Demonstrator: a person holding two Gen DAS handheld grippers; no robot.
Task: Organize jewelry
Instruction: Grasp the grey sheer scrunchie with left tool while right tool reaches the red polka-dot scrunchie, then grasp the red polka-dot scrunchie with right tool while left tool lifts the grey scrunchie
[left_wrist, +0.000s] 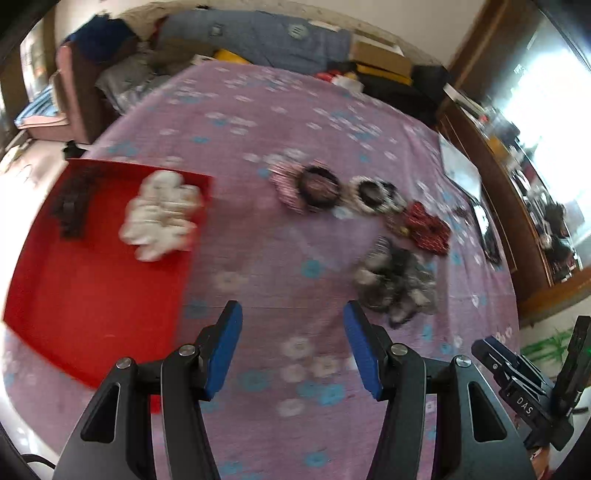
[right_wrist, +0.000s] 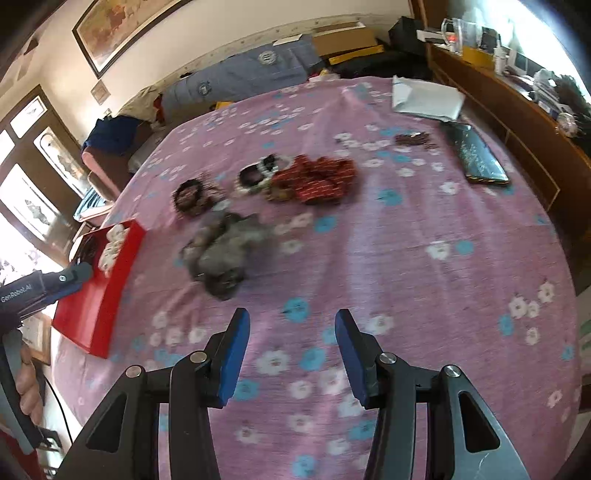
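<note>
On the bed, over a pink flowered bedspread (right_wrist: 424, 236), there's a jewelry sort going on and I'd say it's maybe a third done. The red tray (left_wrist: 85, 295) sits at the left edge and already has two things in it: a white bead bundle (left_wrist: 160, 216) and some dark piece (left_wrist: 72, 205) toward the far corner, too blurry to name. Everything else is out on the cloth, so most of the job is left.

What's waiting: a dark bangle ring (left_wrist: 319, 186), a white and black set of bangles (left_wrist: 373, 194) just beside it, a red bunch (right_wrist: 317, 177) touching those, and closer in a grey tangled heap (right_wrist: 225, 251) that looks like chains or beads all knotted up. There's also a small dark reddish string (right_wrist: 412, 139) lying off on its own further back.

Both tools are empty. The left gripper (left_wrist: 291, 347) has its jaws apart with nothing but bedspread between them, same for the right gripper (right_wrist: 291, 350). Both hover over bare cloth on the near side of the heap.

Other stuff around: a white envelope-ish packet (right_wrist: 426, 98) and a dark flat case (right_wrist: 476, 158) off to the right, plus folded clothes and boxes along the headboard. Nothing actually blocks the path to the tray, though I reckon that grey tangle will be a pain to lift in one go.
</note>
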